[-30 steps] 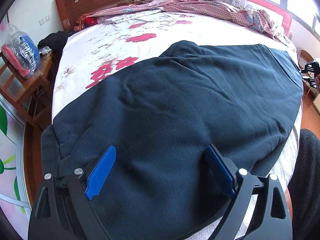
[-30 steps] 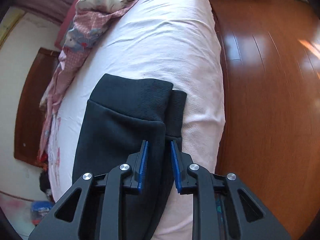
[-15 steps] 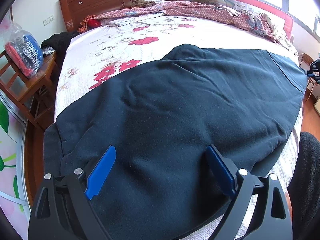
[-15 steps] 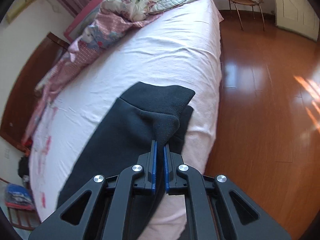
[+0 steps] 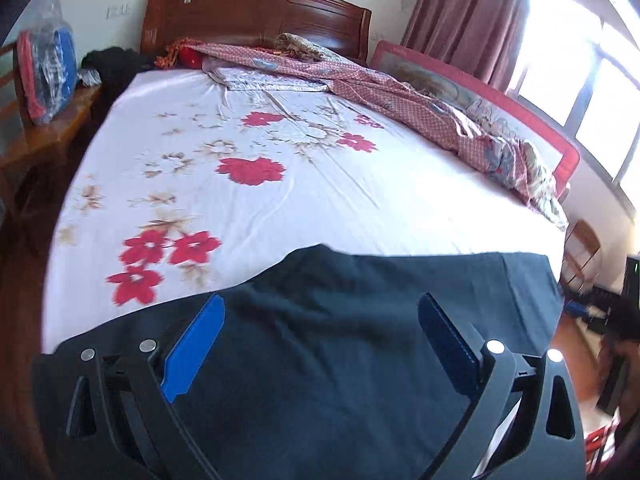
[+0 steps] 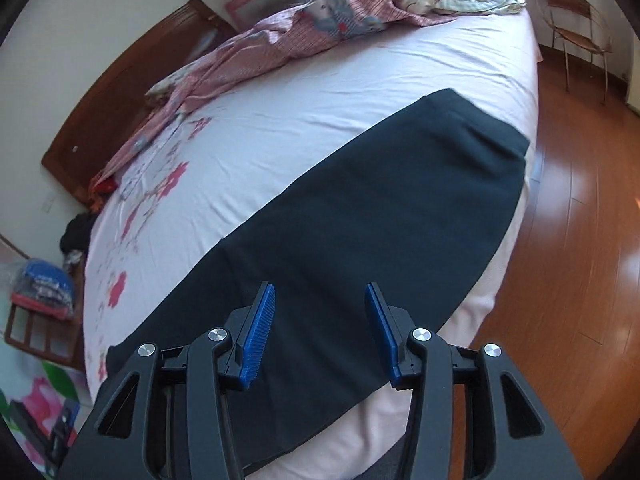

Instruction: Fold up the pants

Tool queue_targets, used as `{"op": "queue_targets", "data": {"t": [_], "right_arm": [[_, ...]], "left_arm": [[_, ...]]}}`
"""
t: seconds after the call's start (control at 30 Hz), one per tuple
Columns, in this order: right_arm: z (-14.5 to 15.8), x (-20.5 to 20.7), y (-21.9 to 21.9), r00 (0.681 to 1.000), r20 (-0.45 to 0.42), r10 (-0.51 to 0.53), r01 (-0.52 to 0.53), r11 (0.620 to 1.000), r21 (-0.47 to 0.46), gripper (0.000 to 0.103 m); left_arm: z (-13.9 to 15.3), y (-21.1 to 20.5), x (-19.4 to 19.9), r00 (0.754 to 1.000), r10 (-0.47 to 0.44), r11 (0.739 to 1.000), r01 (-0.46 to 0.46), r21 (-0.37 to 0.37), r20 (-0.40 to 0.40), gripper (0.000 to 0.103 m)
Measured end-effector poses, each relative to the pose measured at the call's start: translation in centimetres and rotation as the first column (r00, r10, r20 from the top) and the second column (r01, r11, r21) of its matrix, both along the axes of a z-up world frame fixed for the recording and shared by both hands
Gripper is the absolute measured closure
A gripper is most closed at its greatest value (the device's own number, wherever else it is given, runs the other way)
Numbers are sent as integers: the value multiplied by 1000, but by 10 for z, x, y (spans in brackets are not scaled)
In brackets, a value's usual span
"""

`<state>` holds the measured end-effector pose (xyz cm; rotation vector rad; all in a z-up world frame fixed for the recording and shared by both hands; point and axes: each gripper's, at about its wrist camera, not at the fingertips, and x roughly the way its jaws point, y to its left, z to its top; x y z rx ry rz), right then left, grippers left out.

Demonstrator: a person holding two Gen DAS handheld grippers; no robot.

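Pants (image 6: pixel 360 216) — dark, laid flat along the near edge of the bed (image 5: pixel 360 208) — fill the lower half of both wrist views. In the left wrist view they span the lower frame from left to right; in the right wrist view they run diagonally from lower left to the upper right, one end at the mattress edge beside the wood floor (image 6: pixel 580 280).

Left gripper (image 5: pixel 320 344): jaws spread wide, blue pads well apart, nothing between them, dark cloth beneath. Whether the pads touch the cloth cannot be told.

Right gripper (image 6: pixel 320 320): jaws likewise parted, released, holding nothing, positioned over the pants.

Beyond the pants, floral sheet (image 5: pixel 248 168) with red flowers occupies mid-frame. Farther back, a crumpled pink patterned quilt (image 5: pixel 400 88) lies along the upper right side against a red bed rail (image 5: pixel 520 116). Wooden headboard (image 5: pixel 248 12) sits at upper centre. Wooden side table (image 5: pixel 48 132) at upper left carries a plastic-wrapped bundle (image 5: pixel 48 64). Metal chair (image 6: pixel 576 28) — upper right of the right wrist view.
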<state>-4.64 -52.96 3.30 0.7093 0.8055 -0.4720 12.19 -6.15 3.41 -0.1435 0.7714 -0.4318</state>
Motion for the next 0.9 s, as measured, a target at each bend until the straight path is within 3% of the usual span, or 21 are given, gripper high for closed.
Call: {"op": "queue_targets", "data": {"t": [0.03, 0.1, 0.17, 0.2, 0.27, 0.3, 0.37, 0.43, 0.5, 0.63, 0.7, 0.73, 0.8, 0.87, 0.9], "right_arm": [[-3, -3, 0, 1000, 6, 4, -5, 999, 33, 57], [-7, -13, 0, 1000, 15, -14, 12, 997, 76, 57], [-9, -26, -10, 999, -5, -41, 42, 998, 55, 57], [-9, -31, -8, 999, -23, -33, 34, 998, 46, 50], [-7, -38, -3, 1000, -19, 15, -14, 999, 43, 48], [-6, -40, 1, 999, -24, 30, -30, 999, 31, 48], [-4, -37, 13, 996, -16, 90, -89, 996, 28, 48], [-4, -32, 29, 989, 5, 145, -145, 988, 44, 48], [-6, -24, 44, 978, 49, 201, -205, 974, 96, 48], [-20, -12, 63, 970, 101, 223, -239, 949, 205, 48], [-25, -9, 71, 971, 82, 226, -240, 941, 238, 48], [-25, -8, 77, 967, 90, 239, -254, 932, 258, 48], [-21, -8, 95, 939, 152, 309, -342, 887, 311, 48], [-12, -8, 117, 915, 150, 374, -401, 879, 259, 48], [-12, -9, 124, 902, 161, 400, -430, 864, 262, 48]], "left_arm": [[-2, -10, 12, 1000, 5, 1000, -5, -12, -2, 5], [-15, -31, 26, 1000, -5, 996, 6, 85, -16, 5], [-42, -39, 28, 993, -39, 985, 57, 163, -115, 6], [-55, -38, 19, 988, -71, 976, 96, 193, -137, 6], [-79, -34, -5, 986, -98, 926, 140, 350, -135, 6], [-83, -26, -16, 985, -119, 915, 159, 371, -127, 6], [-73, -3, -34, 989, -112, 926, 141, 350, -100, 6], [-60, 14, -46, 993, -48, 927, 85, 366, -109, 6], [-42, 28, -65, 995, -64, 956, 82, 282, -74, 6], [-33, -2, -90, 992, -103, 909, 64, 411, 74, 6], [-35, -16, -99, 986, -150, 905, 109, 412, 69, 6], [-37, -23, -107, 982, -176, 887, 128, 444, 70, 6], [-34, -24, -132, 972, -226, 870, 171, 462, 66, 6], [-31, -19, -157, 959, -272, 858, 207, 470, 73, 6], [-30, -20, -169, 946, -308, 833, 217, 510, 101, 6]]}}
